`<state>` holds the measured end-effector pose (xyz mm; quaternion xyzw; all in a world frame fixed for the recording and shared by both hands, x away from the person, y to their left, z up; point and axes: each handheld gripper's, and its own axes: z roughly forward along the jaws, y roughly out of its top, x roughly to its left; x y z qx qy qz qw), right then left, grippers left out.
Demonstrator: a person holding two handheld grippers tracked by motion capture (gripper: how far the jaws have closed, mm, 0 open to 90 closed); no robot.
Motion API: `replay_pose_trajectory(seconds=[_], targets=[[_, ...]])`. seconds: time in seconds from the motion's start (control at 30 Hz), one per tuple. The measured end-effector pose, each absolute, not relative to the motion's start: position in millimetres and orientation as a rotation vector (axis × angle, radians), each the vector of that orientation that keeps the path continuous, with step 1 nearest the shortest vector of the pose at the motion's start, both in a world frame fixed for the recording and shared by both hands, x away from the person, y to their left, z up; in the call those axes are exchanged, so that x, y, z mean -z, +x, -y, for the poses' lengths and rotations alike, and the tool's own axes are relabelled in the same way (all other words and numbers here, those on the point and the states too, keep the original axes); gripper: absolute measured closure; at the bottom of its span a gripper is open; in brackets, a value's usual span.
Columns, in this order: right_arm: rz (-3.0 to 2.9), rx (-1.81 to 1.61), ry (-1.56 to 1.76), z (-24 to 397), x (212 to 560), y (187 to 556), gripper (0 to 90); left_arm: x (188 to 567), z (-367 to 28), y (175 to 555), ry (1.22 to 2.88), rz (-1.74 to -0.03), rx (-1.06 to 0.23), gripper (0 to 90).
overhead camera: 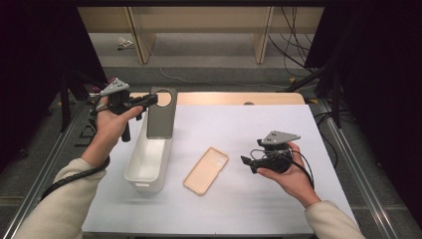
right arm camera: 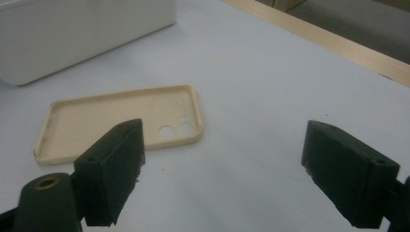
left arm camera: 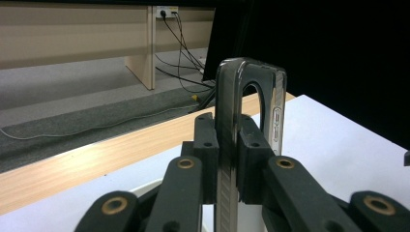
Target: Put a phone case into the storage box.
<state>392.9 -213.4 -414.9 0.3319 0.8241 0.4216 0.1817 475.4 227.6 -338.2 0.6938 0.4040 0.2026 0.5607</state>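
My left gripper [overhead camera: 149, 99] is shut on the top edge of a dark grey phone case [overhead camera: 161, 114], holding it upright over the far end of a white bin [overhead camera: 148, 159]. Seen edge-on in the left gripper view, the dark grey phone case [left arm camera: 246, 125] is pinched between my left gripper's [left arm camera: 227, 154] pads. A beige phone case [overhead camera: 206, 170] lies open side up on the white table top, right of the bin. My right gripper [overhead camera: 247, 164] hovers open to its right, jaws pointing at it. The beige phone case [right arm camera: 121, 121] lies just beyond my right gripper's [right arm camera: 222, 179] wide-apart jaws.
The white mat [overhead camera: 239, 124] covers a wooden table [overhead camera: 234, 98] whose far edge shows bare wood. Cables [overhead camera: 293, 40] and shelf legs stand on the floor beyond. The white bin's wall [right arm camera: 72, 34] sits behind the beige case.
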Motion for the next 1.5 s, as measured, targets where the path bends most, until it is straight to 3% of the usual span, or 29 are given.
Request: replay_pose_trajectory(seconds=[1.5], targets=[[-2.330,-1.191,0.947,215,416,394,16.3,352,-247,514,1.661,-1.020,-0.500,80.9]])
